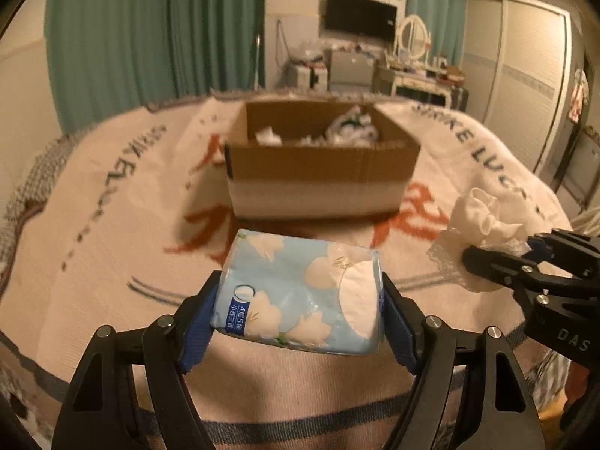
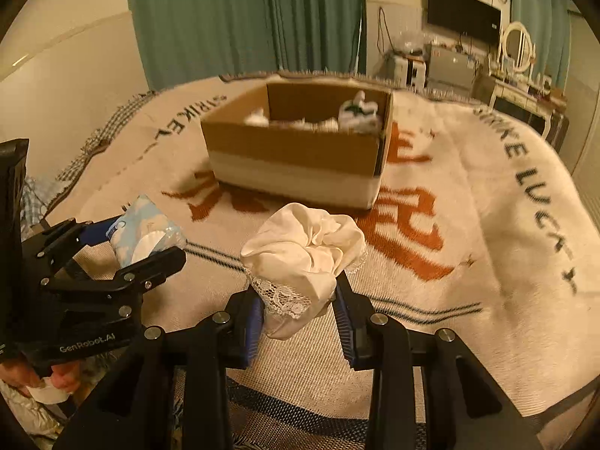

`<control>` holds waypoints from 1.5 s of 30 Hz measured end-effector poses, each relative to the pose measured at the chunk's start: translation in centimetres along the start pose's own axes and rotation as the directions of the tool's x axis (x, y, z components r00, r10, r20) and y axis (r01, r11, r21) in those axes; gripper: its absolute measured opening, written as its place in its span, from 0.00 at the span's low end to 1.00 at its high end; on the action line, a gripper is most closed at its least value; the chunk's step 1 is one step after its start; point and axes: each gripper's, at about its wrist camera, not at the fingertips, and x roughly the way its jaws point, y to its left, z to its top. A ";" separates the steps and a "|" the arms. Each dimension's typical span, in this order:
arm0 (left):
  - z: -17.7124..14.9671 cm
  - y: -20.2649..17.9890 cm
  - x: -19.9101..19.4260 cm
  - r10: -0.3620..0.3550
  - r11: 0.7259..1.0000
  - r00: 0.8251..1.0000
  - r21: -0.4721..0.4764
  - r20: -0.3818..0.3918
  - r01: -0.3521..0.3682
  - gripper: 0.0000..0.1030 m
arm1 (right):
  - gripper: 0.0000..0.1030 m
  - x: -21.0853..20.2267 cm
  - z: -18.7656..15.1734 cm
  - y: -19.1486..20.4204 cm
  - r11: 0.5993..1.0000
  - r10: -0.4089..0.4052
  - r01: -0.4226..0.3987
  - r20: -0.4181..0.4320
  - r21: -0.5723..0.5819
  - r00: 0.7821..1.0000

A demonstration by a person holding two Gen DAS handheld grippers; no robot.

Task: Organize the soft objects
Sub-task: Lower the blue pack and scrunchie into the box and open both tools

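My left gripper (image 1: 300, 300) is shut on a light blue tissue pack (image 1: 300, 292) with white flower print, held above the bed blanket; it also shows in the right wrist view (image 2: 144, 230). My right gripper (image 2: 298, 300) is shut on a bunched white cloth with a lace edge (image 2: 305, 255), also seen at the right of the left wrist view (image 1: 483, 225). An open cardboard box (image 1: 318, 161) stands ahead on the blanket, holding several white soft items (image 2: 358, 114). Both grippers are side by side, short of the box (image 2: 296, 150).
A cream blanket with orange characters and dark lettering (image 2: 468, 206) covers the bed. Green curtains (image 1: 150, 30), a wall TV (image 1: 360, 15), a dressing table with mirror (image 1: 416, 60) and a wardrobe (image 1: 517, 56) stand beyond the bed.
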 end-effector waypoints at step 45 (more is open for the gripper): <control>18.3 2.6 16.4 0.006 0.999 1.000 0.050 0.028 -0.007 0.75 | 0.33 14.3 22.5 -7.2 0.996 0.094 -0.094 0.047 -0.010 0.994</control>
